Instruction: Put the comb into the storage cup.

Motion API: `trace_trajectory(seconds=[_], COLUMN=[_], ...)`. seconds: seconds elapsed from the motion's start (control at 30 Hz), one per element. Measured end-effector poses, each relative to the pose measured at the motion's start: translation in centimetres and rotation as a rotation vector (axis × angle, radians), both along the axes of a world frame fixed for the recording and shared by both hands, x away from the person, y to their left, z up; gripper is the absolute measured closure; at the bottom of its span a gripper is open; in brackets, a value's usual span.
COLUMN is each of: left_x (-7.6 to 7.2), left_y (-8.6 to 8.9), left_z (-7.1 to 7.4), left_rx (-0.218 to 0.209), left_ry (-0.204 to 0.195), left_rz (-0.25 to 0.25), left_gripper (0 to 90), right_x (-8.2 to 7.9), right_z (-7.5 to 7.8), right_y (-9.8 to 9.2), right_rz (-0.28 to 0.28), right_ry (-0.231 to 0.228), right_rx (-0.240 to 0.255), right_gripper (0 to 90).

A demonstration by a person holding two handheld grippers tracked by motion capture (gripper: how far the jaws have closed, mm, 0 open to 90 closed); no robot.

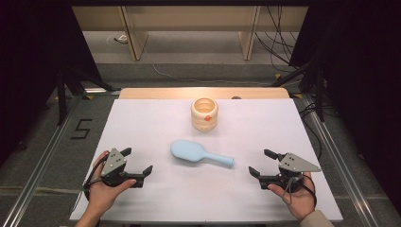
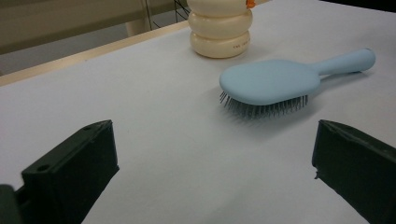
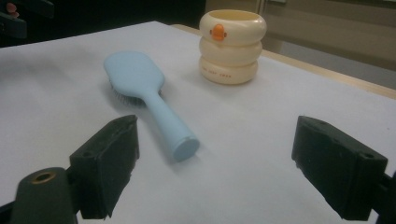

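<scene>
A light blue hairbrush point(image 1: 198, 153) lies bristles down in the middle of the white table point(image 1: 142, 127), its handle pointing right toward my right side. Behind it stands a cream ribbed cup point(image 1: 204, 114) with an orange mark. My left gripper point(image 1: 137, 161) rests at the front left, open and empty, with the hairbrush point(image 2: 275, 81) and cup point(image 2: 219, 28) ahead of it. My right gripper point(image 1: 260, 161) rests at the front right, open and empty, with the end of the hairbrush point(image 3: 144, 95) handle lying just in front of its left jaw and the cup point(image 3: 232, 45) beyond.
The table's wooden far edge point(image 1: 203, 92) lies behind the cup. Black stands and cables point(image 1: 302, 71) flank the table on both sides. A wooden bench frame point(image 1: 189, 28) stands on the floor behind.
</scene>
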State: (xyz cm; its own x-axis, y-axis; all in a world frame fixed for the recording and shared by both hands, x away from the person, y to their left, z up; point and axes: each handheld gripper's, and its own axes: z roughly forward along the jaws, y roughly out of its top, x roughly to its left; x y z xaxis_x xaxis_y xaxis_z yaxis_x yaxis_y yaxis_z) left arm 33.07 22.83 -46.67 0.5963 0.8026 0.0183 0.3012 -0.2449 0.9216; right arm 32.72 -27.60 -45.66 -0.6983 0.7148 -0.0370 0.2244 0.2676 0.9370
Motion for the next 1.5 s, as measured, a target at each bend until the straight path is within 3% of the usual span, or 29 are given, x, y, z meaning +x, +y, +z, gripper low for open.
trace_trajectory(seconds=[0.3,0.83,1.1,1.5], left_x=[0.0,0.0,0.0,0.1], left_y=[-0.1,-0.2,-0.3,-0.4], left_z=[0.0,0.0,-0.1,-0.1], left_rx=[0.006,0.010,0.009,0.012], left_ry=[-0.003,-0.004,-0.004,-0.002], left_rz=[-0.003,-0.003,-0.007,-0.007], left_gripper=[0.0,0.0,0.0,0.0], right_x=[0.0,0.8,2.3,3.3], right_z=[0.1,0.3,0.3,0.7], right_y=[0.2,1.3,2.6,3.9], right_rz=[-0.005,0.035,0.056,0.089], right_ry=[-0.010,-0.014,-0.009,-0.012], right_rx=[-0.013,-0.020,-0.034,-0.063], right_gripper=[15.9,15.9,15.9,15.9])
